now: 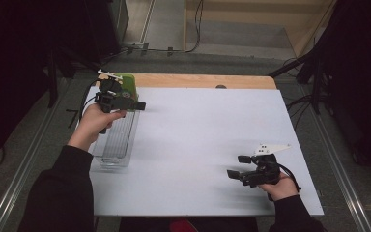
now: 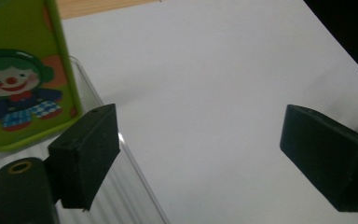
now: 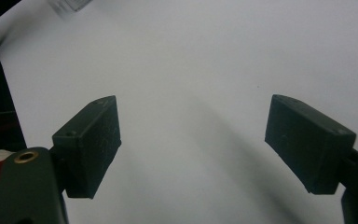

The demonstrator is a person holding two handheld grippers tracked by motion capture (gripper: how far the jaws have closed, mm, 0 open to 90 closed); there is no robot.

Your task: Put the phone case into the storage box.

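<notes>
High view, left gripper: the black hand-held left gripper (image 1: 137, 105) hovers above the far end of a clear ribbed plastic tray (image 1: 107, 154) at the left edge of the white table top (image 1: 198, 145), jaws apart with nothing between them.
High view, green item: a flat green tin (image 1: 128, 81) stands just behind that gripper at the tray's far end.
High view, right gripper: the black right gripper (image 1: 237, 166) sits low near the front right of the table, well apart from the tray.
Left gripper view: jaws wide, bare table between them; the green tin (image 2: 25, 79), printed with a clown figure, stands upright in the tray (image 2: 135, 186), beside the left jaw.
Right gripper view: jaws spread, empty, over bare white surface (image 3: 191, 70).
</notes>
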